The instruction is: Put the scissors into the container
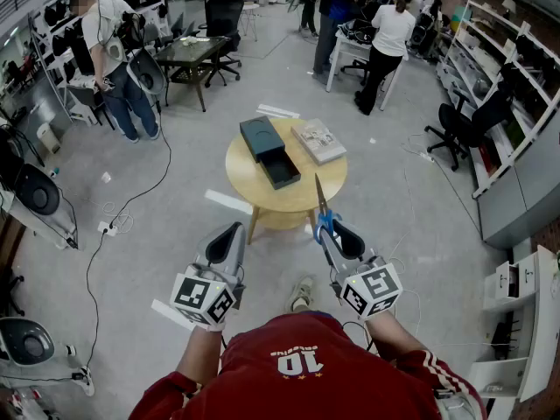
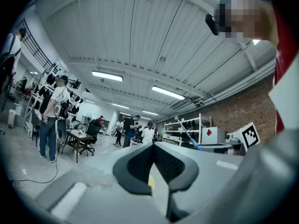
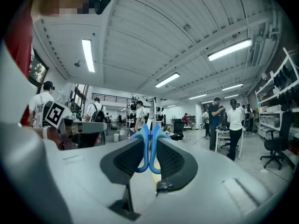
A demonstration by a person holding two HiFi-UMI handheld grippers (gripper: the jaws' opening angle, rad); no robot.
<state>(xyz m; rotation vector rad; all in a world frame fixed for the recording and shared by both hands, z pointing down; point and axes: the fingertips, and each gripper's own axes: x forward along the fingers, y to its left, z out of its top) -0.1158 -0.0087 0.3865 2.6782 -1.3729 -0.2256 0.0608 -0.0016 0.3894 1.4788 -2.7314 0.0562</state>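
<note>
You are gripping the scissors [image 1: 322,210] in your right gripper [image 1: 337,234]. In the right gripper view its jaws are pressing in on the two blue handle loops, one pad on each side, with the scissors [image 3: 145,141] sitting upright between the pads of the right gripper [image 3: 150,143]. The jaws are standing fairly wide because the handles are filling the gap. The blades are closed together and pointing forward, away from you, toward the round wooden table [image 1: 241,182].

In the head view the blade tips are showing against the table's near edge, but the scissors are in the air, clear of the tabletop and well apart from the container [image 1: 269,151]. That container is a dark box lying on the table, and its inner tray is sliding out on the side nearer you. A flat grey item [image 1: 319,141] is lying just beside it, to its right.

You are holding your left gripper [image 1: 229,239] out level beside the right one, short of the table. In the left gripper view its jaws are meeting at the tips, and the left gripper [image 2: 153,144] is carrying nothing.
</note>
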